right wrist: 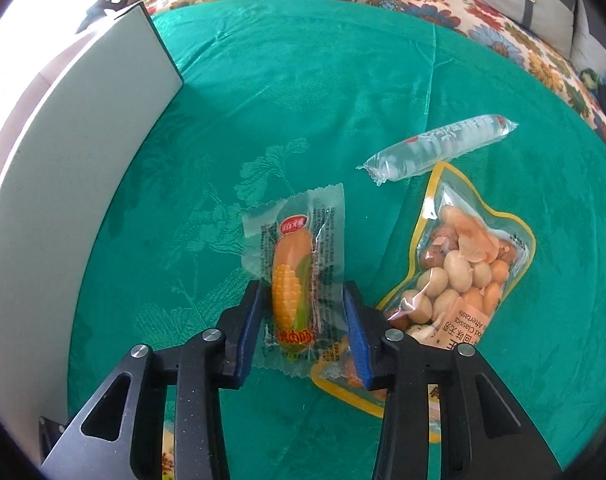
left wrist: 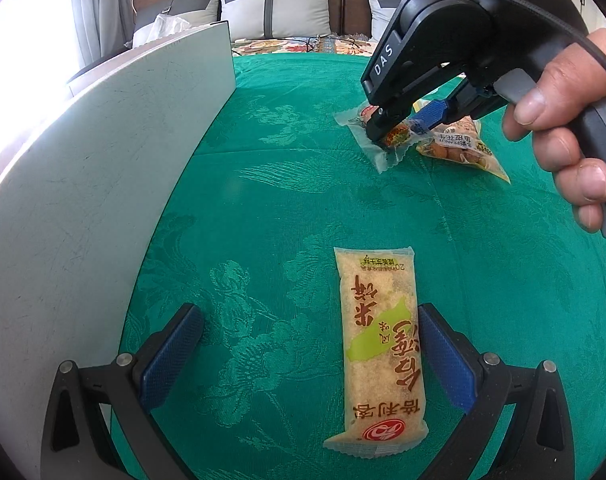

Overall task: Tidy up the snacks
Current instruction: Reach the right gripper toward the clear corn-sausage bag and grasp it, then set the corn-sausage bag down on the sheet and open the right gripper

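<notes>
At far left we see a white board (right wrist: 79, 152) standing on edge on the green counter (right wrist: 303, 92). Our left gripper (left wrist: 311, 360) hovers with jaws apart, a rice cracker pack (left wrist: 377, 344) lying flat between them. To the right, our right gripper (right wrist: 305, 332) has its jaws around the corn candy (right wrist: 293, 280), touching the wrapper. A peanut bag (right wrist: 455, 280) lies just beside, a clear tube pack (right wrist: 435, 148) beyond.

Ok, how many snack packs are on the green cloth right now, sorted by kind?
Tan rice-cake bar in a long printed wrapper: 1
Corn-shaped candy in a clear wrapper: 1
Yellow-edged clear pouch of peanuts: 1
Clear tube-shaped pack with red print: 1
Total: 4
</notes>
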`<action>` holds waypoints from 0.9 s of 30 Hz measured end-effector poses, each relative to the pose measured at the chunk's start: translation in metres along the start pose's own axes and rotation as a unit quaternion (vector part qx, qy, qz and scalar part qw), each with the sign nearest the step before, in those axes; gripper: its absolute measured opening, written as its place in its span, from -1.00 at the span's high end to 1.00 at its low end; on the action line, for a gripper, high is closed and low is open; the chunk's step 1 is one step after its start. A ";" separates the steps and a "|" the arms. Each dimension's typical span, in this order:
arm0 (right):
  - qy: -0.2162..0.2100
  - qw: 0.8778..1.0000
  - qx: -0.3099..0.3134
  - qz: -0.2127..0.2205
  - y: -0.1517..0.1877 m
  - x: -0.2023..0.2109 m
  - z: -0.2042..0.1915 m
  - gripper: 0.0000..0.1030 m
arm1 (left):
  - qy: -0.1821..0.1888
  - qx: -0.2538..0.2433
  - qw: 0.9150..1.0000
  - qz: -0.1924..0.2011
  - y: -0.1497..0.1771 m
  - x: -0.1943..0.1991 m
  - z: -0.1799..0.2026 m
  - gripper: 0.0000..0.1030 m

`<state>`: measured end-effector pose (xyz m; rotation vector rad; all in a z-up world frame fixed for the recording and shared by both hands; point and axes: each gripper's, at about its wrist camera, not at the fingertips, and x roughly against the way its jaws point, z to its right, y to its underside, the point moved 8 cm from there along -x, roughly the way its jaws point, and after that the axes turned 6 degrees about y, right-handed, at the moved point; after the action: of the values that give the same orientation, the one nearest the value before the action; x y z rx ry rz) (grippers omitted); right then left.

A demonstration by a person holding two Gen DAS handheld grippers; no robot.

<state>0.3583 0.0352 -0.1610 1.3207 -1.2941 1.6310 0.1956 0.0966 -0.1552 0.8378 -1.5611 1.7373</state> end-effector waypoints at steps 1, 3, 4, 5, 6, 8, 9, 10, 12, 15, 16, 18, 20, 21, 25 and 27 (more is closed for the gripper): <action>-0.008 1.000 -0.006 0.005 0.002 0.005 0.002 0.41 | 0.000 0.000 1.000 0.000 0.000 0.000 0.000 -1.00; -0.027 0.999 -0.018 0.032 0.005 0.023 0.008 0.56 | 0.000 0.000 1.000 0.000 0.000 -0.001 0.001 -1.00; -0.041 0.998 -0.026 0.045 0.007 0.032 0.011 0.58 | 0.000 0.000 1.000 0.000 0.000 0.000 0.000 -1.00; -0.057 0.996 -0.035 0.055 0.011 0.042 0.015 0.58 | 0.000 0.000 1.000 0.000 0.000 0.000 0.000 -1.00; -0.073 0.994 -0.045 0.064 0.016 0.054 0.019 0.58 | 0.000 0.000 1.000 0.000 0.000 0.000 0.000 -1.00; -0.102 0.990 -0.056 0.076 0.032 0.074 0.030 0.58 | 0.000 0.000 1.000 0.000 0.000 0.000 0.000 -1.00; -0.115 0.988 -0.062 0.078 0.043 0.082 0.037 0.58 | 0.000 0.000 1.000 0.000 0.000 0.000 0.000 -1.00; -0.130 0.986 -0.072 0.079 0.055 0.089 0.045 0.58 | 0.000 0.000 1.000 0.000 0.000 0.000 0.000 -1.00; -0.160 0.979 -0.101 0.081 0.084 0.099 0.066 0.58 | 0.000 0.000 1.000 0.000 0.000 0.000 0.000 -1.00; -0.183 0.969 -0.151 0.076 0.131 0.096 0.105 0.58 | 0.000 0.000 1.000 0.000 0.000 0.000 0.000 -1.00; -0.178 0.968 -0.160 0.075 0.149 0.093 0.116 0.58 | 0.000 0.000 1.000 0.000 0.000 0.000 0.000 -1.00; -0.164 0.969 -0.171 0.076 0.176 0.087 0.133 0.58 | 0.000 0.000 1.000 0.000 0.000 0.000 0.000 -1.00; -0.155 0.968 -0.179 0.081 0.199 0.083 0.141 0.58 | 0.000 0.000 1.000 0.000 0.000 0.000 0.000 -1.00; -0.153 0.968 -0.180 0.088 0.206 0.083 0.141 0.57 | 0.000 0.000 1.000 0.000 0.000 0.000 0.000 -1.00; -0.147 0.962 -0.187 0.135 0.220 0.090 0.149 0.51 | 0.000 0.000 1.000 0.000 0.000 0.000 0.000 -1.00; -0.108 0.966 -0.181 0.150 0.229 0.091 0.154 0.31 | 0.000 0.000 1.000 0.000 0.000 0.000 0.000 -1.00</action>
<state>0.1705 -0.1857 -0.1387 1.1384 -1.8995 1.3737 0.1957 0.0962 -0.1551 0.8372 -1.5603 1.7378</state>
